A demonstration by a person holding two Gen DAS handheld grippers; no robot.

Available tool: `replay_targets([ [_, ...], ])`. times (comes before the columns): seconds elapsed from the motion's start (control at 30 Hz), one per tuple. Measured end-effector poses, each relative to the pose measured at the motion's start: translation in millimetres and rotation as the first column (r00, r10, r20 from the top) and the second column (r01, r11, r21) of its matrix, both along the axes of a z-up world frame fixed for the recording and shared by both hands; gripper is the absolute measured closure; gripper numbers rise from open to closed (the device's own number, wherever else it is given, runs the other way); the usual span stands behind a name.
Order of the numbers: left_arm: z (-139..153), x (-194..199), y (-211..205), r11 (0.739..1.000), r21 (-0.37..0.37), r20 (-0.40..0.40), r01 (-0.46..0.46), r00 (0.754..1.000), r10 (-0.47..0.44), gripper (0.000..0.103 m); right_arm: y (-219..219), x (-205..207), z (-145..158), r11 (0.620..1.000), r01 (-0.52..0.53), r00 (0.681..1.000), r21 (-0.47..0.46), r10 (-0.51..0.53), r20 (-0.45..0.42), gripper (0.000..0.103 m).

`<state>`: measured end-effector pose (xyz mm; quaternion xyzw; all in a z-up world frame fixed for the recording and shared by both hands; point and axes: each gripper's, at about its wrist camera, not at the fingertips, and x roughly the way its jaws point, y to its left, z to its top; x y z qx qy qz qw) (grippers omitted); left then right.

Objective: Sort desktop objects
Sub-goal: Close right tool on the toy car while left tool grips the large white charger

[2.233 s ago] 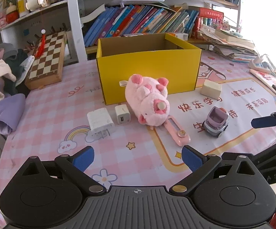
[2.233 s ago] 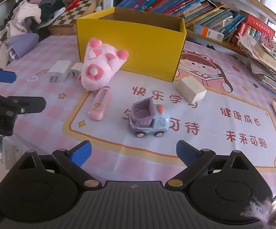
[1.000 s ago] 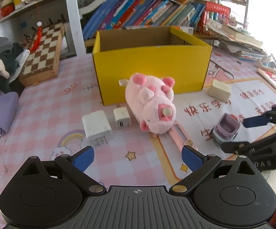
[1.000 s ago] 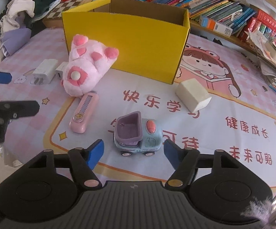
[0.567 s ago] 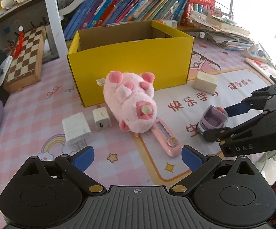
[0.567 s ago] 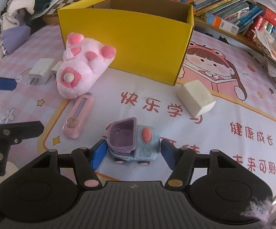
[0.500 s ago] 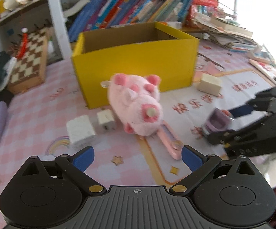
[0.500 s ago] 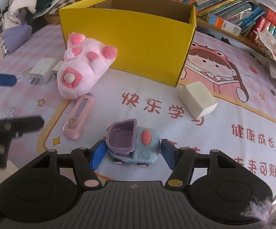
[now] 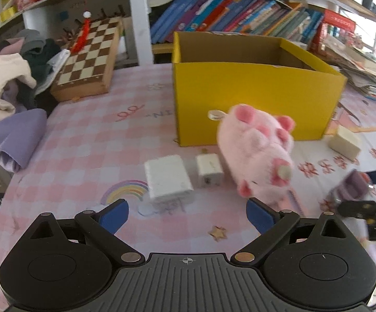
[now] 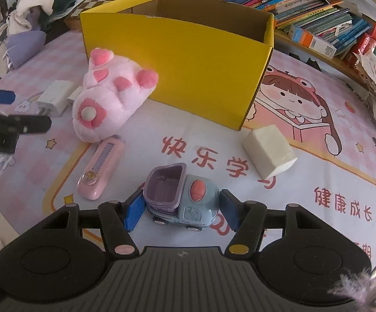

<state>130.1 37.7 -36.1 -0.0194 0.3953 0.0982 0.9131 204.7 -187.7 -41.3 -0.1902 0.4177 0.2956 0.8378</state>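
Observation:
A blue-and-purple toy truck (image 10: 182,197) stands on the pink mat, and my right gripper (image 10: 181,212) is shut on it, one pad on each side. The truck (image 9: 351,188) shows blurred at the right edge of the left wrist view. My left gripper (image 9: 188,215) is open and holds nothing; a large white charger (image 9: 167,179) lies just ahead of it, beside a small charger (image 9: 210,173). A pink plush pig (image 10: 110,98) lies in front of the open yellow box (image 10: 188,59). A pink utility knife (image 10: 100,166) and a white block (image 10: 268,152) lie on the mat.
A chessboard (image 9: 89,59) and a heap of clothes (image 9: 11,85) sit at the far left. Shelves of books (image 9: 239,18) run behind the box, and stacked papers (image 9: 364,72) lie at the right. The table edge (image 10: 13,200) drops off at the near left.
My right gripper moved forward to the toy truck and closed its fingers onto it. The left gripper swung leftward, staying open, so the chargers now lie straight ahead of it.

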Motion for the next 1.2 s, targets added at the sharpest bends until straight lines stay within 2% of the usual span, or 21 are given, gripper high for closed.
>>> replay_targets([
  [0.1, -4.0, 9.6, 11.3, 0.999, -0.007, -0.006, -0.037, 0.999, 0.037, 0.021, -1.8, 2.3, 0.0, 1.0, 0.001, 1.0, -0.006, -0.001, -0.001, 0.043],
  [0.3, -16.3, 28.1, 23.5, 0.998, -0.009, -0.031, -0.055, 0.998, 0.055, 0.035, -5.6, 4.1, 0.2, 1.0, 0.009, 1.0, -0.018, -0.009, 0.007, 0.043],
  [0.57, -28.8, 41.7, 26.5, 0.999, -0.004, -0.035, -0.048, 0.998, 0.047, 0.045, -6.7, 3.9, -2.7, 0.999, -0.001, 1.0, -0.033, 0.002, 0.012, 0.043],
  [0.93, -29.9, 53.1, 28.1, 0.999, -0.001, -0.019, -0.048, 0.999, 0.048, 0.046, -7.3, 3.8, -3.6, 0.999, -0.013, 1.0, -0.03, 0.013, 0.012, 0.043],
  [1.2, -29.0, 50.2, 30.7, 0.999, -0.018, -0.015, -0.031, 0.999, 0.03, 0.061, -7.5, 4.1, -3.5, 1.0, -0.008, 1.0, -0.025, 0.008, 0.008, 0.043],
])
